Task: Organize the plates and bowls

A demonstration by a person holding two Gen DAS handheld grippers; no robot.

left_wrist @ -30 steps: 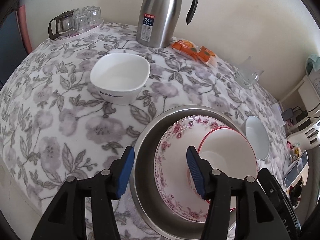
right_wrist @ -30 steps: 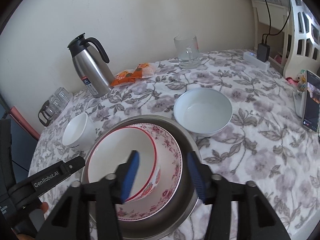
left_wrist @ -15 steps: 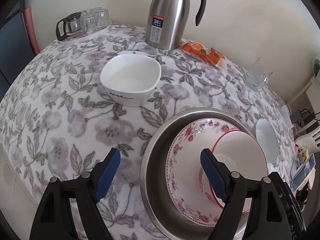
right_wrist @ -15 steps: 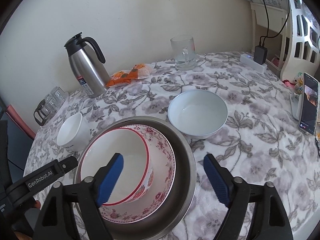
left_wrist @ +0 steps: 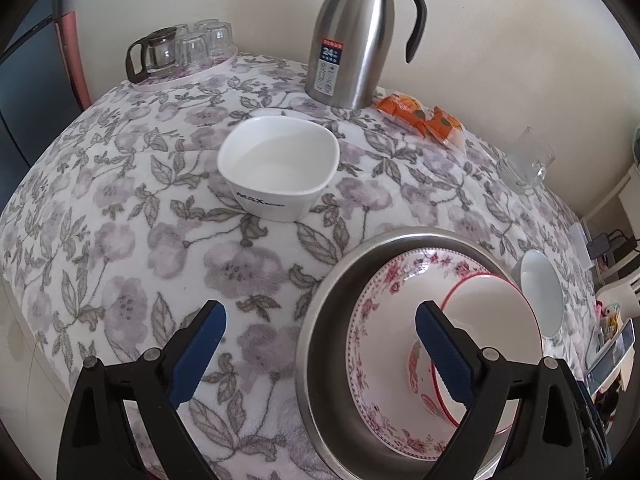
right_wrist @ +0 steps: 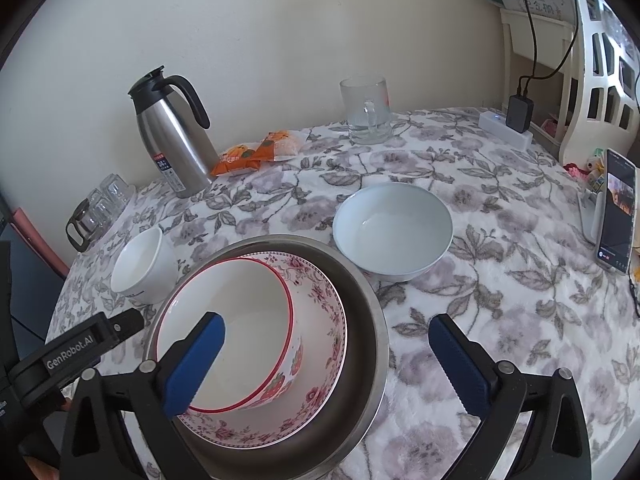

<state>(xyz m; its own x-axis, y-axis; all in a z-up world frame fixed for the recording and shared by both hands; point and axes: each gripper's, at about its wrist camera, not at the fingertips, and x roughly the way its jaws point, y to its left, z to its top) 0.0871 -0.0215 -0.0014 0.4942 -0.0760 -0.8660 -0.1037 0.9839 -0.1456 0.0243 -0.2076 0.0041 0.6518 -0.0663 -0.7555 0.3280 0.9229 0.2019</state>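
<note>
A steel basin [left_wrist: 332, 300] [right_wrist: 360, 300] holds a pink-flowered plate [left_wrist: 372, 320] [right_wrist: 324, 308] with a red-rimmed bowl [left_wrist: 488, 320] [right_wrist: 240, 320] tilted inside it. A square white bowl [left_wrist: 280, 164] [right_wrist: 140, 264] sits to the basin's left. A round white bowl [right_wrist: 392, 232] [left_wrist: 540, 296] sits to its right. My left gripper [left_wrist: 320, 348] is open and empty over the basin's left rim. My right gripper [right_wrist: 326, 360] is open and empty over the basin's right side.
A steel thermos [left_wrist: 352, 40] [right_wrist: 172, 140], orange snack packets [left_wrist: 420, 116] [right_wrist: 256, 152], a glass mug [right_wrist: 366, 110] [left_wrist: 524, 164] and a tray of glasses [left_wrist: 180, 52] stand along the back. A phone [right_wrist: 616, 216] and a power strip [right_wrist: 506, 128] are at right.
Both grippers have opened wide and drawn back from the bowl in the basin. The left view has shifted toward the square white bowl.
</note>
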